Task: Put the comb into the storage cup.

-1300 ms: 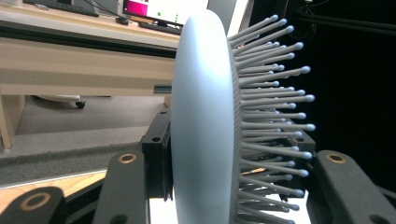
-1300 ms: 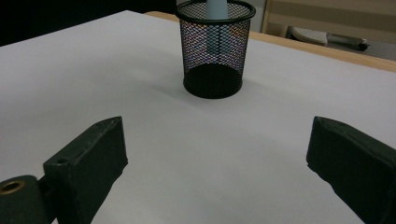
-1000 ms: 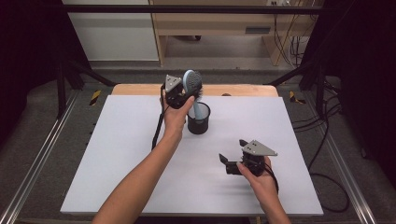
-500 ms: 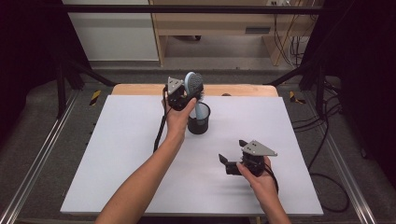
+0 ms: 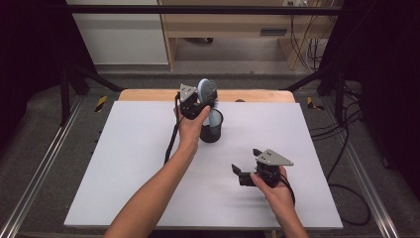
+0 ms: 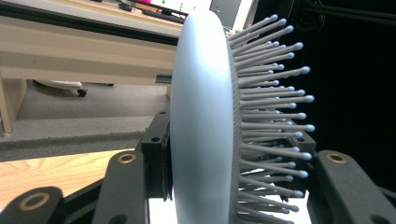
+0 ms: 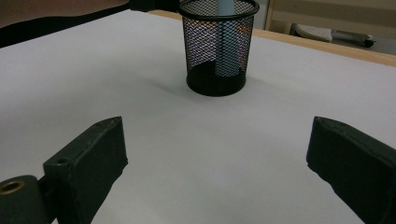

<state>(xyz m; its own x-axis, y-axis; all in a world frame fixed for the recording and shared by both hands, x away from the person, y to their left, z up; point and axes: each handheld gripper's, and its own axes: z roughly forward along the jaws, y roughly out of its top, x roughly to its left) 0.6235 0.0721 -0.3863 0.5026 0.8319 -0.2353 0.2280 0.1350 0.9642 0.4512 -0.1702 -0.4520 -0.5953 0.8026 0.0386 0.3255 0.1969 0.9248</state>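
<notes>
Hairbrush [image 5: 207, 92] lowered, handle now in mesh cup [image 5: 212, 127]; left hand-held gripper [image 5: 194, 101] clamps it, right [image 5: 242, 174] wide

- A pale grey hairbrush [image 6: 201, 126] stands upright between the jaws of the left hand-held gripper [image 6: 224, 182], both jaws pressed against it.
- Its bristles [image 6: 271, 116] point toward the right jaw.
- Beyond the left jaw, the wooden tabletop [image 6: 56, 172] edge shows.
</notes>
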